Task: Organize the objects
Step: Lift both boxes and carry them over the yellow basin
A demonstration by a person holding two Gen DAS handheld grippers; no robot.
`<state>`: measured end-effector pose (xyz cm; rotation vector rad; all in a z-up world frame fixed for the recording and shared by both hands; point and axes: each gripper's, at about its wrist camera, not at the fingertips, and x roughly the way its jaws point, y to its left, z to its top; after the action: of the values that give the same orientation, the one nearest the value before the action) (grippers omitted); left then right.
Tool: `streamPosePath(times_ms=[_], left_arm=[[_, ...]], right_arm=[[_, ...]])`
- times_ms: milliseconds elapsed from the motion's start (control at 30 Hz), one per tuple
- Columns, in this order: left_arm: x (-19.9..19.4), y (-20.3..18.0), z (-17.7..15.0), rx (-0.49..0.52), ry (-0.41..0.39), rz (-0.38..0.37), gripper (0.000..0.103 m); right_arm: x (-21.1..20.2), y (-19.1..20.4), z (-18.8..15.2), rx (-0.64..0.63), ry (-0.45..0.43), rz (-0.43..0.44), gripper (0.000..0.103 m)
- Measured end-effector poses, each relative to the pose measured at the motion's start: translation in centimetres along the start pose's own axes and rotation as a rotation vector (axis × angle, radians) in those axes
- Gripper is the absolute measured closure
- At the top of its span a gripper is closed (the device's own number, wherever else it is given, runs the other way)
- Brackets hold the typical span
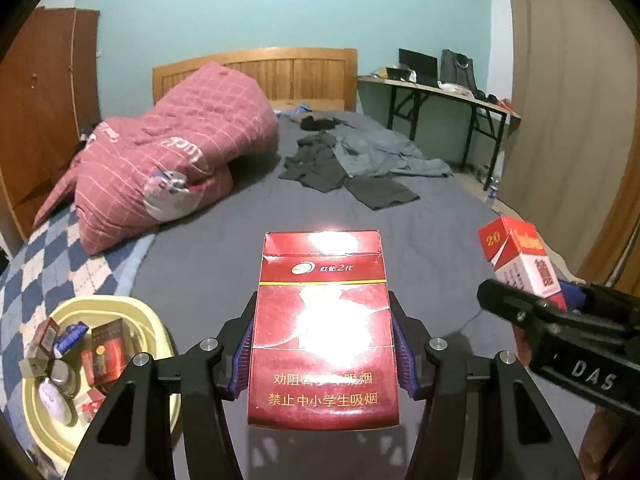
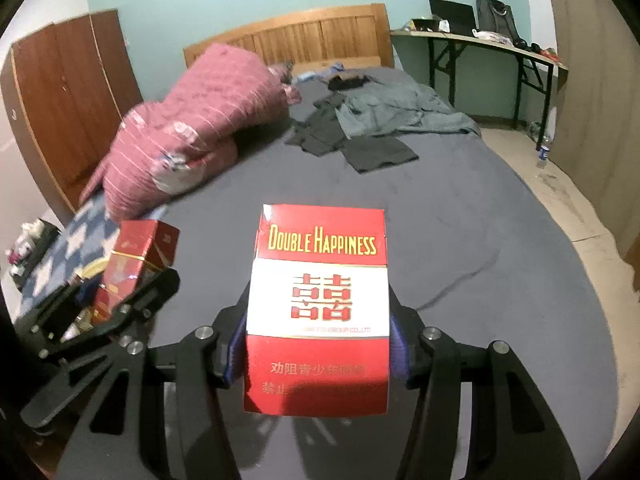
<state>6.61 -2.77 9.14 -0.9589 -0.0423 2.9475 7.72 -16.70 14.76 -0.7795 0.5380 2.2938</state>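
Note:
My left gripper (image 1: 322, 320) is shut on a dark red cigarette pack (image 1: 322, 300) and holds it above the grey bed sheet (image 1: 224, 248). My right gripper (image 2: 318, 312) is shut on a red and white Double Happiness pack (image 2: 320, 280). That pack also shows at the right of the left wrist view (image 1: 520, 256). The dark red pack shows at the left of the right wrist view (image 2: 136, 264). A yellow basin (image 1: 132, 308) at the lower left holds several small boxes and a white mouse (image 1: 56, 400).
A pink quilt (image 1: 168, 160) is heaped at the bed's left, over a blue checkered blanket (image 1: 48, 264). Dark and grey clothes (image 1: 352, 160) lie further up the bed. A folding desk (image 1: 440, 92) stands at the right, a wardrobe (image 1: 44, 92) at the left.

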Motion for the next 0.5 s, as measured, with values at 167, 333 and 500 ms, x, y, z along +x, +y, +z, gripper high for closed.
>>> streamPosePath(times_ms=[167, 333, 500], left_arm=[[1.5, 0.5, -1.4, -0.007, 0.04, -0.028, 0.048], [1.2, 1.7, -3.1, -0.032, 0.04, -0.007, 0.048], [1.6, 2.6, -4.1, -0.075, 0.07, -0.012, 0.048]], right_arm=[[1.0, 0.2, -0.6, -0.038, 0.018, 0.022, 0.046], [2.5, 0.3, -2.3, -0.054, 0.063, 0.027, 0.046], [3.9, 0.8, -4.3, -0.092, 0.108, 0.012, 0.046]])
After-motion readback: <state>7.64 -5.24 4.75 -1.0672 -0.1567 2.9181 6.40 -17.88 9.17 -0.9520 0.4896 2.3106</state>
